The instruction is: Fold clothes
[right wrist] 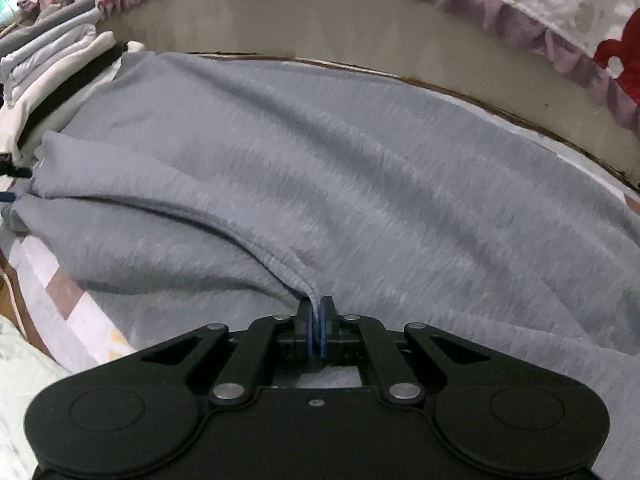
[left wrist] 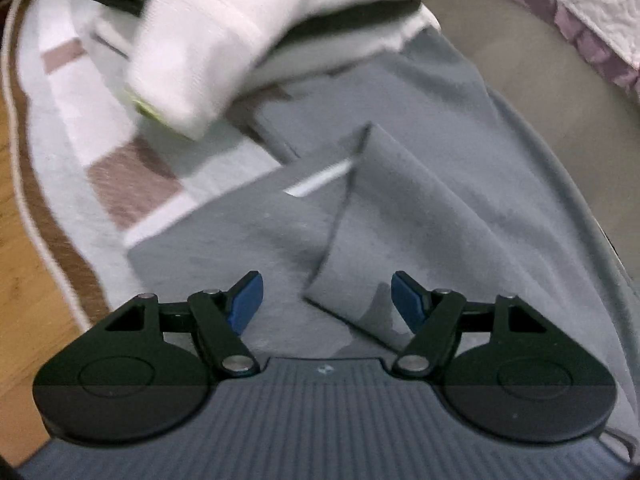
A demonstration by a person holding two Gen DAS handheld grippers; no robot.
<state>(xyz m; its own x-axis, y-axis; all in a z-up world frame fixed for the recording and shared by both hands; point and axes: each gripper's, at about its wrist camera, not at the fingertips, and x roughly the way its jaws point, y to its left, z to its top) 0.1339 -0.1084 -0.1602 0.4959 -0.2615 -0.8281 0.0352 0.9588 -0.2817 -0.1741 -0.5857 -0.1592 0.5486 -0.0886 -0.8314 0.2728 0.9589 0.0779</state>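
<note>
A grey garment (right wrist: 360, 168) lies spread over a patterned rug (left wrist: 132, 176). In the right wrist view my right gripper (right wrist: 318, 322) is shut on a pinched ridge of that grey cloth, which rises in a fold straight from the blue pads. In the left wrist view the same grey garment (left wrist: 420, 208) shows a sleeve-like flap folded across it, ending just ahead of the fingers. My left gripper (left wrist: 326, 300) hangs open above the flap's end, with nothing pressed between its blue pads (left wrist: 246, 300).
A stack of folded white and dark clothes (left wrist: 208, 32) sits at the far end of the rug; it is also at the left edge of the right wrist view, clothes stack (right wrist: 48, 64). A bed side with a quilt and purple frill (right wrist: 500, 12) runs along the back. Wooden floor (left wrist: 28, 280) borders the rug.
</note>
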